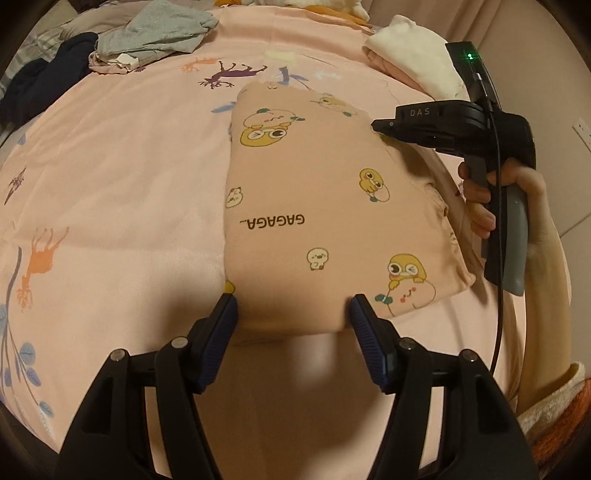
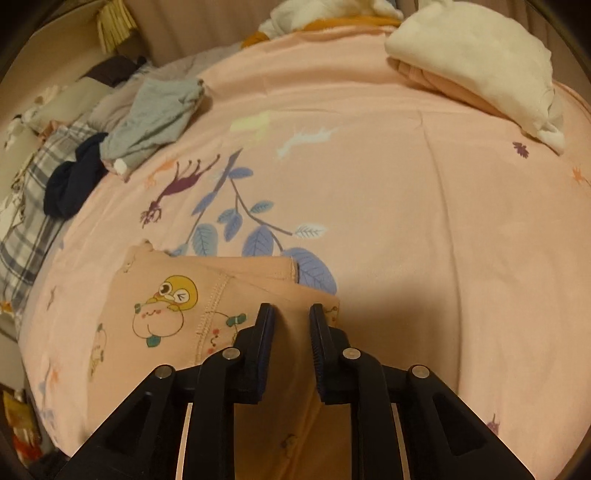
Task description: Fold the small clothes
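A folded pink garment (image 1: 314, 192) printed with cartoon ducks and "GAGAGA" lies flat on the pink bedsheet (image 1: 110, 166). My left gripper (image 1: 293, 310) stands open and wide over its near folded edge, one blue pad at each side, with the cloth lying loose between them. My right gripper (image 1: 380, 126), held by a hand (image 1: 480, 199), rests its tip at the garment's far right edge. In the right wrist view the right gripper (image 2: 291, 314) shows a narrow gap between its pads, over the corner of the garment (image 2: 166, 295), pinching nothing.
Unfolded clothes are heaped at the far left: a grey piece (image 1: 162, 33) and a navy one (image 1: 40, 81). A folded cream and pink stack (image 2: 480, 62) sits at the far right. Plaid fabric (image 2: 26, 221) hangs at the bed's left edge.
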Demonstrator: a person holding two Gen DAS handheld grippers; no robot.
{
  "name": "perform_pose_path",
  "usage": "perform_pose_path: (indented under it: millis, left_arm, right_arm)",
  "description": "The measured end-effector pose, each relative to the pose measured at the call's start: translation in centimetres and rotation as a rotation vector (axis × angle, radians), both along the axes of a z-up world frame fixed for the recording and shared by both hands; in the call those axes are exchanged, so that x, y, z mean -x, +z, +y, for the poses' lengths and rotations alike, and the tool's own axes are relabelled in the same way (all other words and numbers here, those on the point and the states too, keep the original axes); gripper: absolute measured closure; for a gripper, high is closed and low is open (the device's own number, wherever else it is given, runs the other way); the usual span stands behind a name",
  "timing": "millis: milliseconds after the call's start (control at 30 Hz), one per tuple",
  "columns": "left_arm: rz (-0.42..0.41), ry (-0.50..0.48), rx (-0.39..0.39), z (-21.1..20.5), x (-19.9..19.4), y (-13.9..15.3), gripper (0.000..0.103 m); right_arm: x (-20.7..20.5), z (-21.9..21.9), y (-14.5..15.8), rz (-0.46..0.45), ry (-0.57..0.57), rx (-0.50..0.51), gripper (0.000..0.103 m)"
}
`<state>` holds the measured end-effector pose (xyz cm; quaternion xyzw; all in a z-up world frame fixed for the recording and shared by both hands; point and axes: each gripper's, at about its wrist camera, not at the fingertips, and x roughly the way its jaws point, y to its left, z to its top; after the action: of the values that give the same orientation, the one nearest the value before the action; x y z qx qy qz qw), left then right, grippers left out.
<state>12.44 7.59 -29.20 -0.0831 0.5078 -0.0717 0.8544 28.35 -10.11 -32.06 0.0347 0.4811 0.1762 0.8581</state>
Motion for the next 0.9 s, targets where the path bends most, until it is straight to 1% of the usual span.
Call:
perform_pose_path:
  millis: [33,67,100,133,167,233,267,300,333,367,400,433,467,500,533,567,600,633,700,800,900]
  left_arm:
    - [0.007,0.012,-0.01,0.2,0.1,-0.1,0.037]
    - [0.013,0.019,-0.012,0.4,0.1,-0.3,0.037]
    - [0.015,0.02,0.004,0.6,0.2,-0.4,0.037]
    - [0.011,0.023,0.014,0.8,0.3,-0.4,0.037]
    - [0.009,0.025,0.023,0.9,0.3,-0.4,0.039]
    - [0.005,0.025,0.025,0.9,0.5,0.2,0.039]
    - [-0.009,0.03,0.02,1.0,0.6,0.6,0.039]
    - [-0.025,0.039,0.011,1.0,0.7,1.0,0.039]
    - [-0.043,0.049,0.001,1.1,0.7,1.5,0.038]
    - [-0.06,0.054,-0.001,1.2,0.7,2.1,0.036]
    - [-0.072,0.057,0.004,1.3,0.7,2.4,0.033]
    - [-0.087,0.061,0.017,1.5,0.6,2.9,0.025]
    - [-0.106,0.074,0.034,1.7,0.7,3.5,0.018]
    - [-0.13,0.095,0.048,2.0,1.0,4.2,0.015]
    - [-0.155,0.114,0.059,2.2,1.1,4.8,0.011]
    - [-0.188,0.132,0.072,2.5,1.2,5.7,0.008]
    - [-0.218,0.143,0.078,2.7,1.4,6.6,0.007]
    - [-0.233,0.144,0.076,2.7,1.4,7.2,0.003]
    - [-0.26,0.141,0.056,2.7,1.4,8.7,0.001]
    - [-0.305,0.147,0.013,2.6,1.4,11.0,0.001]
    - [-0.345,0.145,0.003,2.3,2.0,12.7,0.001]
  right_arm:
    - [0.1,-0.2,0.0,-0.004,-0.008,0.0,0.086]
    - [0.1,-0.5,0.0,-0.006,-0.026,0.017,0.086]
    - [0.1,-0.6,0.1,-0.008,-0.068,0.082,0.084]
    - [0.0,-0.8,0.2,-0.007,-0.088,0.116,0.079]
    - [0.2,-1.4,0.3,-0.001,-0.084,0.092,0.079]
    - [0.6,-2.6,0.8,0.051,-0.08,-0.014,0.078]
    - [0.6,-3.1,1.0,0.061,-0.084,-0.043,0.078]
    - [0.7,-3.4,1.4,0.064,-0.098,-0.051,0.077]
    - [1.1,-3.6,1.9,0.057,-0.115,-0.041,0.074]
    - [1.5,-3.7,2.6,0.047,-0.126,-0.028,0.071]
    - [2.1,-3.8,3.3,0.04,-0.127,-0.023,0.061]
    - [2.6,-3.9,3.9,0.038,-0.121,-0.028,0.048]
    - [3.5,-4.0,4.8,0.032,-0.109,-0.045,0.043]
    - [4.1,-3.9,5.2,0.024,-0.098,-0.057,0.035]
    - [4.7,-4.1,5.9,0.009,-0.084,-0.071,0.031]
    - [5.6,-4.1,6.8,-0.01,-0.068,-0.083,0.028]
    - [6.5,-4.1,7.6,-0.027,-0.056,-0.093,0.022]
    - [7.3,-4.1,8.2,-0.044,-0.046,-0.097,0.017]
    - [8.8,-3.9,9.5,-0.07,-0.027,-0.081,0.011]
    - [10.8,-3.0,11.1,-0.096,0.006,-0.017,0.009]
    - [12.8,-2.8,12.3,-0.12,0.02,0.029,0.007]
